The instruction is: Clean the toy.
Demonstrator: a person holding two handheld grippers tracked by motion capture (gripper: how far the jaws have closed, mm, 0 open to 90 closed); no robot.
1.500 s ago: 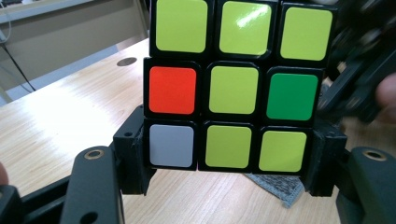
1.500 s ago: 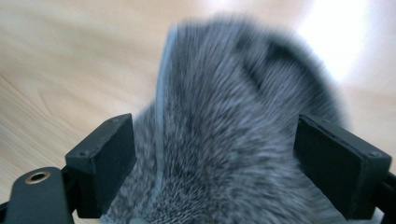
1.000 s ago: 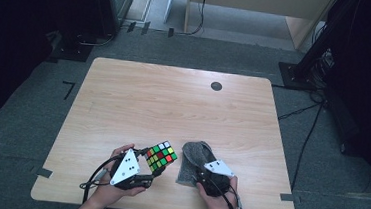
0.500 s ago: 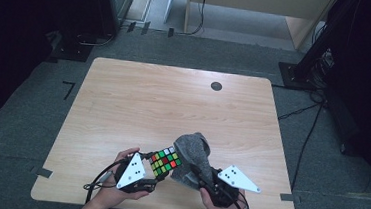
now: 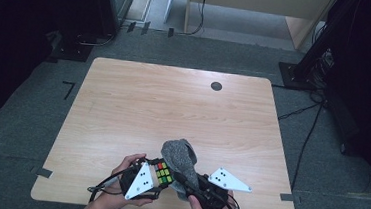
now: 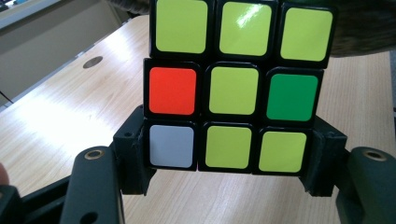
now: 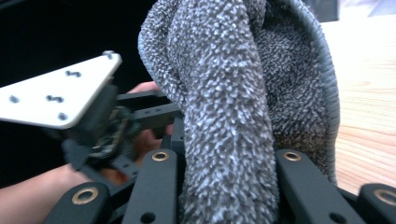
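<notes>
Fuzzy grey cloth [image 7: 233, 107] pinched between right gripper [image 7: 224, 186] fingers; glossy square-tiled cube [image 6: 238, 84] clamped by left gripper [image 6: 229, 163] fingers.

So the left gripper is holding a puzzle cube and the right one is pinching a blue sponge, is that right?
Not quite. The left gripper does hold the puzzle cube between its jaws, but the right gripper is shut on a grey cloth with a fluffy pile, not a blue sponge. The right gripper view shows it up close, and the high view shows the same grey cloth beside the cube.
</notes>
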